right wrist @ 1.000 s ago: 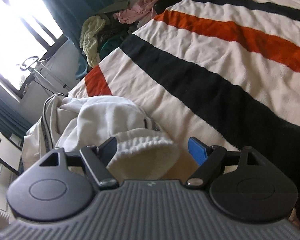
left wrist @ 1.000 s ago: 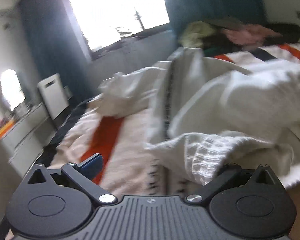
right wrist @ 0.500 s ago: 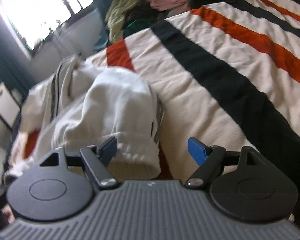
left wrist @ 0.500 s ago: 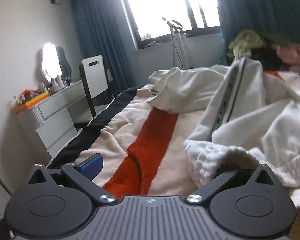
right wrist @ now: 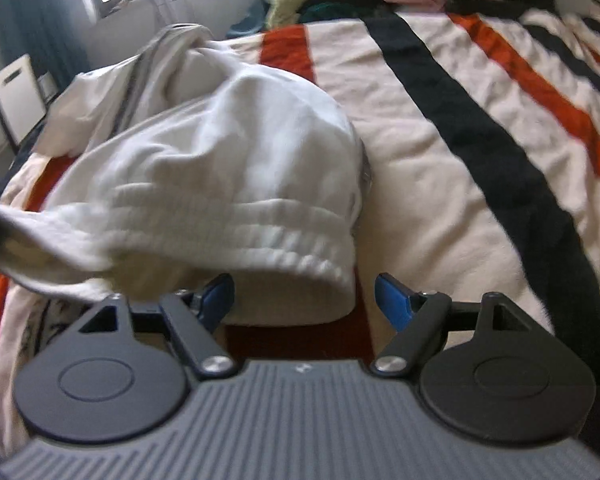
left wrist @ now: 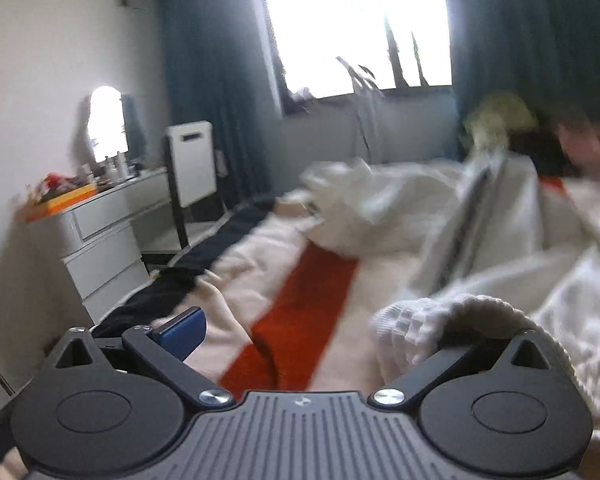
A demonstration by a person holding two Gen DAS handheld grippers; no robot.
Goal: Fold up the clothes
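1. The bed [right wrist: 440, 184], covered by a striped blanket, carries everything.
2. The white sweatshirt [right wrist: 228, 152] lies bunched toward the bed's window-side edge.
3. The left gripper [left wrist: 320, 328] has fingers spread wide; the ribbed hem [left wrist: 452, 316] drapes over its right finger.
4. The right gripper [right wrist: 304, 292] stands open, the hem hooked over its left finger [right wrist: 216, 294].

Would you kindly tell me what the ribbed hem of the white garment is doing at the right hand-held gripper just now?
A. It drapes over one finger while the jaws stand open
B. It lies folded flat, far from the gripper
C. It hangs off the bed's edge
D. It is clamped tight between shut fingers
A: the ribbed hem drapes over one blue finger of the right hand-held gripper, and the other finger stands well apart.
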